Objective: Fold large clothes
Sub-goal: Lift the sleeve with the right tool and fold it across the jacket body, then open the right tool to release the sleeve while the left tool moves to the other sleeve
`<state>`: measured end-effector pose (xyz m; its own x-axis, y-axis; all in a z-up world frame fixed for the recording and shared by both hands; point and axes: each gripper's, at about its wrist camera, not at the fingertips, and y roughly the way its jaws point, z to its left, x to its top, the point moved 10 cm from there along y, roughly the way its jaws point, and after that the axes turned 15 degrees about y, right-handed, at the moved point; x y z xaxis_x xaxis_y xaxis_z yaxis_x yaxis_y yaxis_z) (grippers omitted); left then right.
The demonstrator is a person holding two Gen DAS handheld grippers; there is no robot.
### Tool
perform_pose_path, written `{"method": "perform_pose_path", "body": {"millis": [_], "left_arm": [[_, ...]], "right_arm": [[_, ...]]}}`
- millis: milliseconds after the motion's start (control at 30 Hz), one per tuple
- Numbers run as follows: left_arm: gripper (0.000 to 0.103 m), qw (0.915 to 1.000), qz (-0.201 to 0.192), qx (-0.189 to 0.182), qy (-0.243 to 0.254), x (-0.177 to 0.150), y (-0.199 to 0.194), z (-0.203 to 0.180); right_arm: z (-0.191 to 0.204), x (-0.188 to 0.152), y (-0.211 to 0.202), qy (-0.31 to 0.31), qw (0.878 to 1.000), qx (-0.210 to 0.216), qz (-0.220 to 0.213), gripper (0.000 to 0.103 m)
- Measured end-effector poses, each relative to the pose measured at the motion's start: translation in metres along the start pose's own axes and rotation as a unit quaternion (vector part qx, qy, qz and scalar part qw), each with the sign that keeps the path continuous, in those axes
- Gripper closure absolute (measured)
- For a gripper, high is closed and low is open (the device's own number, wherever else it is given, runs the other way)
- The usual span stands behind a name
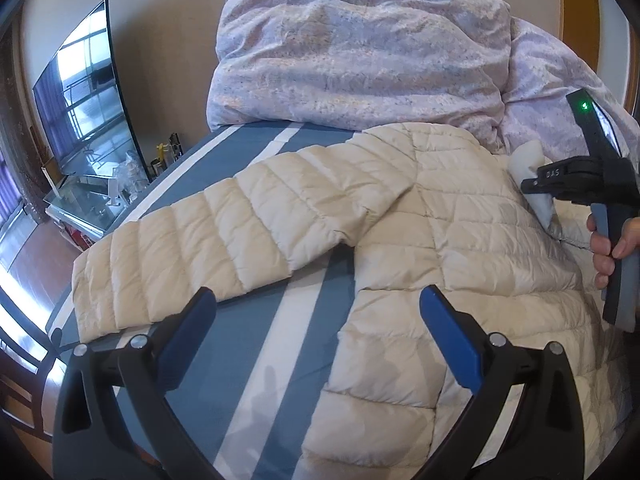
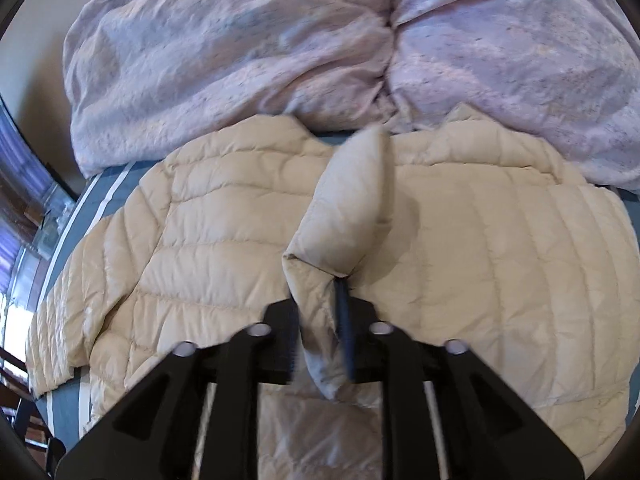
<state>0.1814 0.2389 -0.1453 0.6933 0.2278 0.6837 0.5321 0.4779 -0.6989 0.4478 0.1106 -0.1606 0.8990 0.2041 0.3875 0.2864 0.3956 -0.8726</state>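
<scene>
A cream quilted puffer jacket (image 1: 460, 216) lies spread on the blue and white striped bed (image 1: 256, 312), one sleeve (image 1: 208, 232) stretched to the left. My left gripper (image 1: 316, 308) is open and empty, hovering over the bed between that sleeve and the jacket's body. My right gripper (image 2: 320, 320) is shut on the cuff end of the other sleeve (image 2: 348, 208), holding it above the middle of the jacket (image 2: 500, 248). The right gripper also shows in the left wrist view (image 1: 536, 184), with the cream cuff in its fingers.
A crumpled lilac duvet (image 1: 360, 52) is heaped at the bed's far end, also in the right wrist view (image 2: 280, 48). A television (image 1: 84, 88) on a glass stand with small items stands left of the bed. Wooden floor lies at the left.
</scene>
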Motion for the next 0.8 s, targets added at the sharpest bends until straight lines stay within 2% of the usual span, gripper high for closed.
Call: {"method": "perform_pose_path", "body": {"millis": [67, 200, 300, 367, 433, 500, 533, 633, 800], "left_arm": [[0.002, 1.0000, 0.000, 0.001, -0.002, -0.001, 0.000, 0.002], [0.002, 1.0000, 0.000, 0.002, -0.009, -0.003, -0.002, 0.009], [0.002, 0.9999, -0.003, 0.004, -0.015, -0.005, -0.004, 0.013], [0.002, 0.9998, -0.005, 0.005, -0.021, -0.007, -0.005, 0.017], [0.002, 0.9996, -0.004, 0.005, -0.027, -0.008, -0.005, 0.021], [0.002, 0.9995, -0.001, 0.005, -0.031, -0.010, -0.004, 0.023], [0.002, 0.9994, 0.001, 0.004, -0.034, -0.011, -0.004, 0.024], [0.002, 0.9993, 0.003, 0.005, -0.036, -0.013, -0.004, 0.026], [0.002, 0.9993, 0.004, 0.012, -0.035, -0.014, -0.005, 0.030]], "right_arm": [[0.005, -0.004, -0.004, -0.004, 1.000, 0.011, 0.004, 0.054], [0.011, 0.006, -0.031, -0.004, 0.999, 0.043, -0.025, 0.051], [-0.005, 0.022, -0.053, 0.022, 0.997, 0.049, -0.058, 0.047], [-0.024, 0.030, -0.059, 0.038, 0.996, 0.027, -0.076, 0.044], [-0.050, 0.036, -0.054, 0.049, 0.995, -0.021, -0.089, 0.042], [-0.073, 0.034, -0.041, 0.054, 0.992, -0.070, -0.087, 0.040], [-0.079, 0.032, -0.034, 0.058, 0.992, -0.082, -0.080, 0.039], [-0.093, 0.023, -0.014, 0.081, 0.991, -0.093, -0.054, 0.036], [-0.090, 0.020, -0.003, 0.086, 0.990, -0.095, -0.053, 0.018]]}}
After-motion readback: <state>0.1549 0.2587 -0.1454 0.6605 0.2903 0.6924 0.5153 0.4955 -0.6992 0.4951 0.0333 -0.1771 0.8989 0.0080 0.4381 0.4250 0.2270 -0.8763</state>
